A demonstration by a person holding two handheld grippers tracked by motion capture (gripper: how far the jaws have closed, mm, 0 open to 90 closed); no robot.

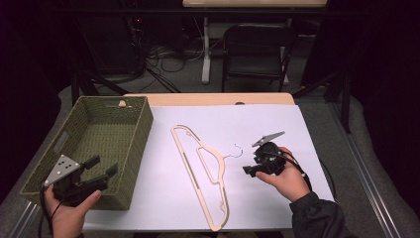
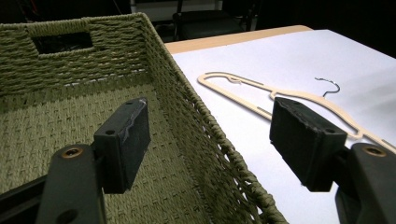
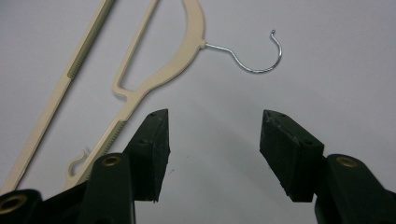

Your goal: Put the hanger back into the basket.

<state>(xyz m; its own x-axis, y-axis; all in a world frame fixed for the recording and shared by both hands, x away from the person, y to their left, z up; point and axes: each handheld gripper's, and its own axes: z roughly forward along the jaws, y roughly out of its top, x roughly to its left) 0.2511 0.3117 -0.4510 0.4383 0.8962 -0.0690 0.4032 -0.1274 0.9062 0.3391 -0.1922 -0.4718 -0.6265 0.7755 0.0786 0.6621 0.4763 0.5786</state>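
On the white sheet (image 1: 277,124) | cream hanger (image 1: 198,171) flat, wire hook (image 3: 254,58) | right gripper (image 3: 215,140) wide open, empty

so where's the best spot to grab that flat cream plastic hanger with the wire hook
Probably the curved neck of the cream plastic hanger, just below where the thin metal wire hook joins. That part is the broadest and stiffest, while the hook looks too thin to pinch securely. Since the hanger lies flat on the white table cover, the open right gripper should come down from above, jaws straddling the neck crosswise.
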